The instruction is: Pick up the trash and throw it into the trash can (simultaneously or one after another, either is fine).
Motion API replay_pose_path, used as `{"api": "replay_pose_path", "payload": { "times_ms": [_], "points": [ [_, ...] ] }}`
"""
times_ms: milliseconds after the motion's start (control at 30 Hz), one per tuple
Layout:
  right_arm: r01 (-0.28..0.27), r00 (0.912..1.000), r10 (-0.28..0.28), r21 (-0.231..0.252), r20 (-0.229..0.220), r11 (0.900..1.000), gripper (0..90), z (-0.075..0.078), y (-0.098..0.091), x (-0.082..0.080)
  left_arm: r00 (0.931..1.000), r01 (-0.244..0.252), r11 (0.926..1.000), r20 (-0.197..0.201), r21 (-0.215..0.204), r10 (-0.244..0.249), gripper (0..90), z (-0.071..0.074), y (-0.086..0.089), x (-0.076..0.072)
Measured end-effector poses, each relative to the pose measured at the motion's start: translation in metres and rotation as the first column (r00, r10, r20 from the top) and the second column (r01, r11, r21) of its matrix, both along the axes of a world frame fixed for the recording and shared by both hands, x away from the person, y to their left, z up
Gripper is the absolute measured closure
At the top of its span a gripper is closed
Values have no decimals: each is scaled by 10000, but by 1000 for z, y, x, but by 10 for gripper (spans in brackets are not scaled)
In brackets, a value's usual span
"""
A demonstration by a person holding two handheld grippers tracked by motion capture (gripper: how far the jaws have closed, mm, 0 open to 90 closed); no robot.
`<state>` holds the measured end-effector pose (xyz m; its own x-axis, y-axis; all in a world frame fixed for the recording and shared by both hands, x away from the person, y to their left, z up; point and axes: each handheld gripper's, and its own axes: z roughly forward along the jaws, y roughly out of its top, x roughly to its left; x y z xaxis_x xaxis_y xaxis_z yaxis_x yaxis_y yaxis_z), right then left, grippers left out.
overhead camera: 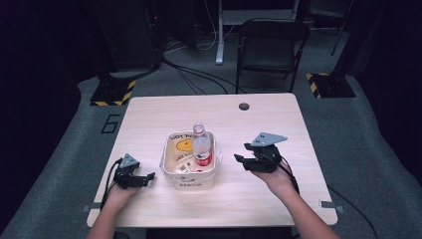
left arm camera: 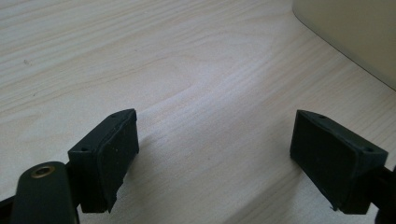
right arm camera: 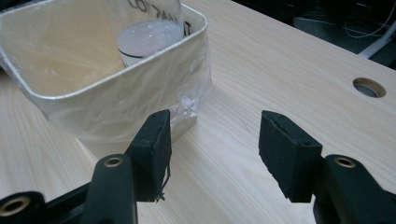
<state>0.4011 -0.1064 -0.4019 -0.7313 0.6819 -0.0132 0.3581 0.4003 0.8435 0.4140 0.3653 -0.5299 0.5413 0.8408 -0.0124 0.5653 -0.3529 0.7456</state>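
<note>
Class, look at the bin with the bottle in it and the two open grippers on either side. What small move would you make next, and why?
Probably ease the right gripper in toward the bottle, which stands upright in the bin. The gripper's jaws are open and empty, it sits just beside the bin's plastic-lined rim, and the bottle's neck rises above the rim on that side. The left gripper is open too, low on the table.

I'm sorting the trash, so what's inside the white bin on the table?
In the white bin: a plastic bottle with a red label, standing upright, and some paper scraps. Anything beneath them is hidden.
</note>
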Motion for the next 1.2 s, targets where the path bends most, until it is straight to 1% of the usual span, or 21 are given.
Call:
{"api": "replay_pose_path", "payload": {
  "times_ms": [33,100,133,267,367,433,467,533,600,667,767,800,967,1000,1100,1167,1200],
  "points": [
    [116,9999,-116,13,-72,9999,428,-4,-3,0,10000,2,10000,2,2,-2,153,0,0,0],
    [136,9999,-136,0,-50,9999,426,-5,-5,0,10000,0,10000,0,1,0,152,0,0,0],
    [251,9997,-251,13,-56,9997,422,-8,-8,0,10000,0,10000,2,2,0,153,0,0,0],
    [408,9992,-408,8,-44,9992,418,-12,-12,0,10000,-2,10000,2,-1,2,153,0,0,0],
    [638,9979,-638,55,-64,9979,412,-19,-20,-1,10000,-7,10000,-21,-6,7,152,0,0,0],
    [686,9976,-685,76,-81,9976,410,-20,-21,-1,10000,-4,10000,1,-1,4,153,0,0,0],
    [832,9964,-830,78,-156,9965,403,-24,-26,0,10000,-8,10000,3,-1,8,152,0,0,0],
    [884,9959,-882,84,-173,9960,402,-25,-28,0,10000,-3,10000,1,5,3,153,0,0,0],
    [1133,9931,-1131,63,-303,9935,393,-32,-35,0,10000,-7,10000,4,-2,7,153,0,0,0],
    [1183,9925,-1181,52,-321,9930,391,-33,-36,0,10000,-6,10000,-18,2,6,153,0,0,0],
    [1380,9896,-1377,42,-423,9904,389,-40,-42,0,10000,-12,10000,-21,-4,12,153,0,0,0],
    [1523,9872,-1520,23,-483,9883,389,-45,-46,0,10000,-14,10000,-23,1,14,153,0,0,0],
    [1761,9829,-1757,28,-548,9844,389,-53,-53,0,10000,-19,10000,-17,-2,19,153,0,0,0],
    [1895,9802,-1889,35,-599,9819,389,-57,-56,0,10000,-16,10000,-28,-3,16,153,0,0,0],
    [2033,9772,-2031,-33,-617,9791,389,-61,-61,1,10000,-10,10000,-13,5,10,153,0,0,0],
    [2176,9737,-2174,-60,-685,9760,389,-64,-64,1,10000,-12,10000,-28,-2,12,152,0,0,0],
    [2176,9737,-2174,-60,-685,9760,389,-64,-64,1,10000,-12,10000,-28,-2,12,153,0,0,0]
  ]
}}
